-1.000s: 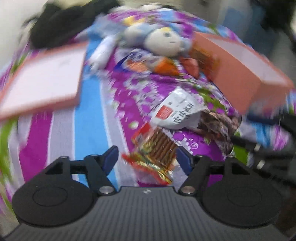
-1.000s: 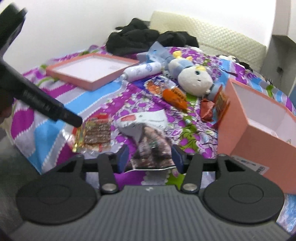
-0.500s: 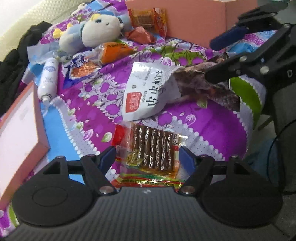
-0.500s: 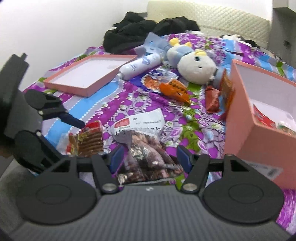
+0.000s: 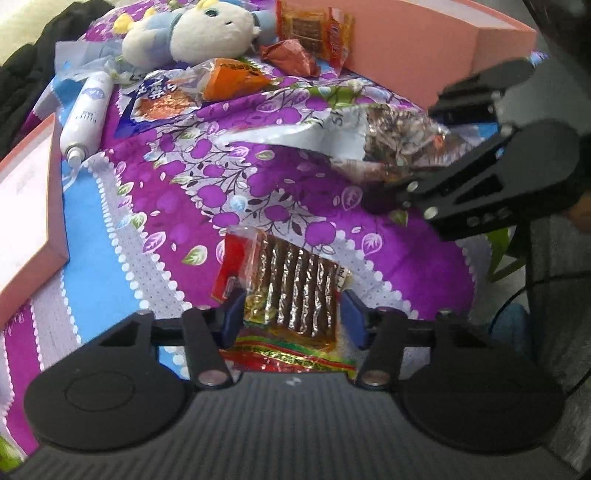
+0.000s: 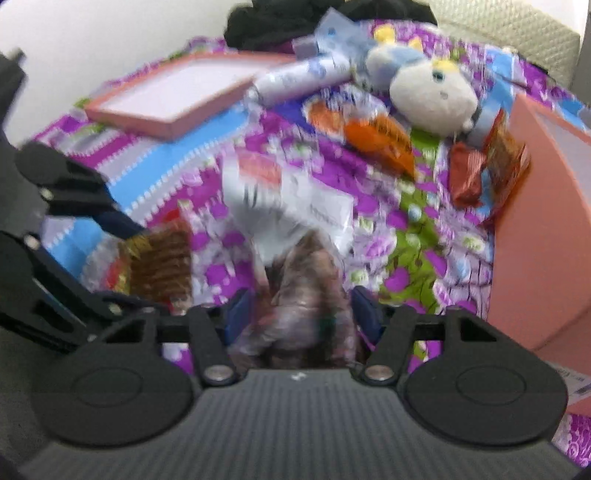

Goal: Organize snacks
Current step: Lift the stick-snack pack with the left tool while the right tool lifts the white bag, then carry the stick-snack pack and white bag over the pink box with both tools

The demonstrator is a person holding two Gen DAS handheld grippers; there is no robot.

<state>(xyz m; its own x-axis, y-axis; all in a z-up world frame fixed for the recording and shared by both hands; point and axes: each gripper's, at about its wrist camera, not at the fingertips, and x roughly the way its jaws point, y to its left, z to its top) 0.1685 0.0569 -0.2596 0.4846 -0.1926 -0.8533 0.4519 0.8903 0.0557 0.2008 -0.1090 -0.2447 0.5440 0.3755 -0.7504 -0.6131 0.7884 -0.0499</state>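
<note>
- The packet of brown sticks (image 5: pixel 295 291) lies low in the centre of the left wrist view, on the purple bedspread (image 5: pixel 258 199), with the left gripper (image 5: pixel 291 319) straddling its near end; the jaws are closing, and a sliver of gap shows at the right pad, so no firm pinch yet.
- The white-and-clear nut bag (image 6: pixel 306 280) sits low centre in the blurred right wrist view, between the closing jaws of the right gripper (image 6: pixel 303 317); whether the pads press it I cannot tell.
- The pink box (image 5: pixel 413 51) stands at the upper right of the left view, with an orange packet (image 5: pixel 229 79) and a plush toy (image 5: pixel 195 35) at upper centre.
- The pink lid (image 6: pixel 173 96) rests at the upper left of the right view.
- Risk: both wrappers are slick and crinkly, so a pinch on film alone could slip as it lifts.
- Risk: the grippers work close together, so crossing paths toward the box could knock a packet loose.
</note>
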